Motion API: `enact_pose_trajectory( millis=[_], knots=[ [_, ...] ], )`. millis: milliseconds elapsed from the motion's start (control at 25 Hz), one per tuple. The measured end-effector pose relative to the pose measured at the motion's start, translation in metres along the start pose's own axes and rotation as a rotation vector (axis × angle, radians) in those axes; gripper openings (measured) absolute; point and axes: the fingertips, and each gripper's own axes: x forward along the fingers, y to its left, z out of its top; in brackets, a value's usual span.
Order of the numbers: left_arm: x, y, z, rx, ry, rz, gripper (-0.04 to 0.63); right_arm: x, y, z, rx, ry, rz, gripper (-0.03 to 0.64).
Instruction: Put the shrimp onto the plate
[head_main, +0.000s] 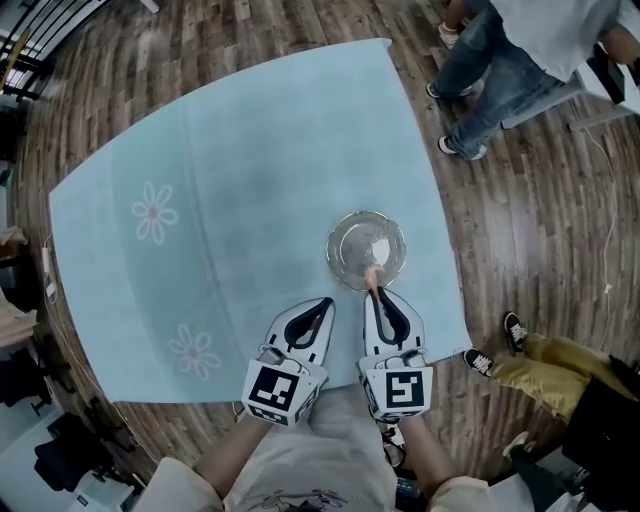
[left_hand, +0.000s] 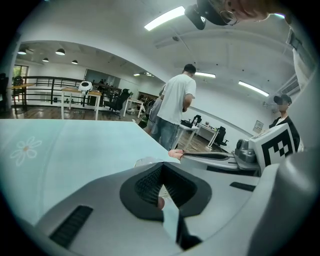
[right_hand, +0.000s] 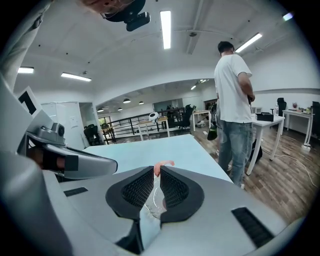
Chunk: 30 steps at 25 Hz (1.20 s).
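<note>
A clear glass plate (head_main: 366, 250) rests on the light blue tablecloth (head_main: 240, 200), near the table's right front corner. My right gripper (head_main: 374, 290) is shut on a small pink shrimp (head_main: 372, 275), which pokes out past its tips over the plate's near rim. In the right gripper view the shrimp (right_hand: 163, 165) shows above the closed pads (right_hand: 172, 187), with the plate (right_hand: 156, 200) visible below through the slit. My left gripper (head_main: 326, 302) is shut and holds nothing, just left of the right one and short of the plate. From the left gripper view (left_hand: 162, 166) I see the shrimp (left_hand: 176, 154) and plate (left_hand: 147, 161).
Two flower prints (head_main: 154, 212) mark the cloth's left side. The table's front edge (head_main: 330, 385) runs just under my grippers. A person in jeans (head_main: 490, 80) stands beyond the far right corner. Another person's black shoe (head_main: 515, 330) and yellow trouser leg (head_main: 545, 365) are at the right.
</note>
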Motion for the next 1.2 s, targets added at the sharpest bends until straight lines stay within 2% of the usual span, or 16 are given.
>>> enact_pose_trajectory(
  millis=[560,800,960,1200],
  knots=[
    [0.034,0.019,-0.041,-0.053,0.053,0.025,0.000,0.047,-0.011,-0.055,0.032,0.142,0.019,0.055],
    [0.039,0.030,-0.051,-0.075,0.063,0.039,-0.002,0.060,-0.011,-0.083,0.026,0.254,0.002,0.055],
    [0.037,0.034,-0.049,-0.076,0.057,0.045,-0.001,0.065,-0.011,-0.096,0.081,0.338,0.001,0.057],
    [0.030,0.036,-0.049,-0.068,0.058,0.042,-0.001,0.062,-0.018,-0.089,0.055,0.317,-0.048,0.061]
  ],
)
